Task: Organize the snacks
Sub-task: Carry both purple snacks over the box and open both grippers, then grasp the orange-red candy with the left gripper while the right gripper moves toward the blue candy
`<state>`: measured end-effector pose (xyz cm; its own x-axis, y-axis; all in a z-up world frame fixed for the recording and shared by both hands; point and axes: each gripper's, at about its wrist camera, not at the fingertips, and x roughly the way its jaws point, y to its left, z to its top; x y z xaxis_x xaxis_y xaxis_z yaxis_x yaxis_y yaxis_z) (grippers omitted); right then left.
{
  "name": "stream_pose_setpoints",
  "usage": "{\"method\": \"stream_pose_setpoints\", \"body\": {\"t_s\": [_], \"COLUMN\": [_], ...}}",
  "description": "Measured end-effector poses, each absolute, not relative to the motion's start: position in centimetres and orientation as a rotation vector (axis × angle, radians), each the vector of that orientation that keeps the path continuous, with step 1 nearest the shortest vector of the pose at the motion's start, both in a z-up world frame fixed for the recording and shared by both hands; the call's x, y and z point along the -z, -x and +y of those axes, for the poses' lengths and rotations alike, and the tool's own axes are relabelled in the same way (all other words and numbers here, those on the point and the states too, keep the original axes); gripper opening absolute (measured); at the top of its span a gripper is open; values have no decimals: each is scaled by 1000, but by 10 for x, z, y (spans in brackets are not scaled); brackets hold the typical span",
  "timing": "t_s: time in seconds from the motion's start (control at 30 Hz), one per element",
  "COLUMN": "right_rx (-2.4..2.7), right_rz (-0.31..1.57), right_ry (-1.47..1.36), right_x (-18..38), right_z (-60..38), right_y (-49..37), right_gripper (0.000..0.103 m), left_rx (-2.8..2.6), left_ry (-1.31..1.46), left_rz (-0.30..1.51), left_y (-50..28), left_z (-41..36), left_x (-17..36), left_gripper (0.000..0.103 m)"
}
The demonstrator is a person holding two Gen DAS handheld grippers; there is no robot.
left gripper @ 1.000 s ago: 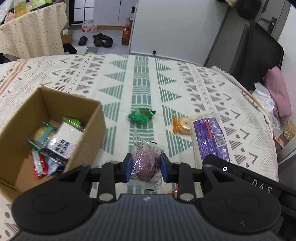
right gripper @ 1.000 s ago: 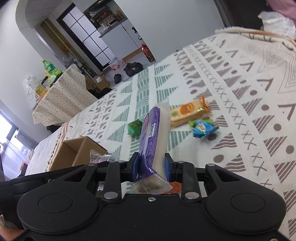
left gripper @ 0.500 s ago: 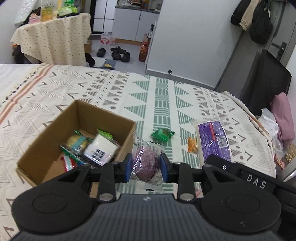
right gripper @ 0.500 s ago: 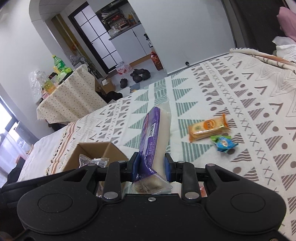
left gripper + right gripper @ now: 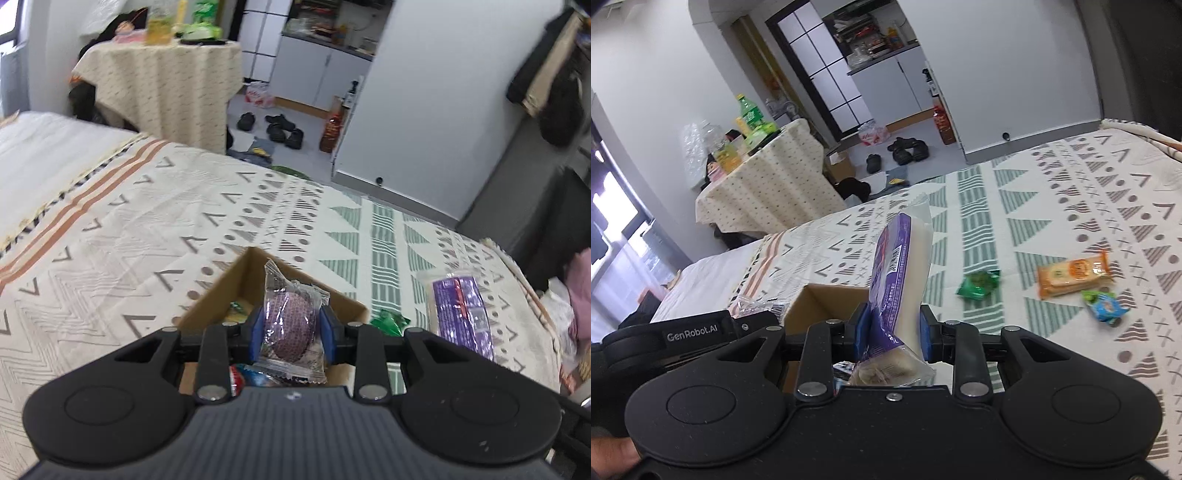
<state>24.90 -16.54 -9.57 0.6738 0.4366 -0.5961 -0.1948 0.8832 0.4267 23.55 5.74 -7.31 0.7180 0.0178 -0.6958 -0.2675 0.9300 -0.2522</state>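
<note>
My left gripper [image 5: 291, 328] is shut on a clear-wrapped purple round snack [image 5: 290, 325] and holds it over the open cardboard box [image 5: 236, 280], which holds several snacks. My right gripper [image 5: 892, 332] is shut on a long purple-and-white packet [image 5: 901, 266], held upright just right of the box [image 5: 827, 299]; the packet also shows in the left wrist view [image 5: 458, 310]. A green snack [image 5: 979, 282], an orange packet [image 5: 1073, 275] and a blue-green snack [image 5: 1106, 304] lie on the patterned cloth [image 5: 1052, 206].
The left gripper's body [image 5: 683, 336] sits left of the box in the right wrist view. Beyond the cloth's far edge are a covered side table with bottles [image 5: 162, 70], shoes on the floor [image 5: 277, 125] and a dark chair [image 5: 535, 210].
Both grippers have risen and swung left toward the box with their snacks. The purple round snack now hangs over the box's opening; the long packet has come beside the box.
</note>
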Motion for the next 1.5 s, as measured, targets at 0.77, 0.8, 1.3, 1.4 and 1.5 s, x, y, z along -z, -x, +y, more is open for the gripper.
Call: {"method": "stream_pose_setpoints", "body": {"t_s": [0.77,0.8,1.3,1.4,1.5], "right_rx": [-406,-412,-301,-284,-271], "right_rz": [837,849,846,851,843], "right_ry": [-361,-357,-324,-318,-316], "right_x": [114,115,116,117,115], "right_z": [-88,-86,-135,-146,-159], "right_y": [-249,-249,-241,-238,-235], "right_gripper": [28,32,53,54,58], "left_rx": [-227,-227,-187,-169,-146], "left_ry": [482,481,359,324,295], "left_rz": [833,836,875,879,882], "left_y": [-232,-233,-240,-241,-241], "left_z": [106,106,70,57,45], "left_x": [92,92,99,99,100], "left_gripper": [50,51,83,86,88]}}
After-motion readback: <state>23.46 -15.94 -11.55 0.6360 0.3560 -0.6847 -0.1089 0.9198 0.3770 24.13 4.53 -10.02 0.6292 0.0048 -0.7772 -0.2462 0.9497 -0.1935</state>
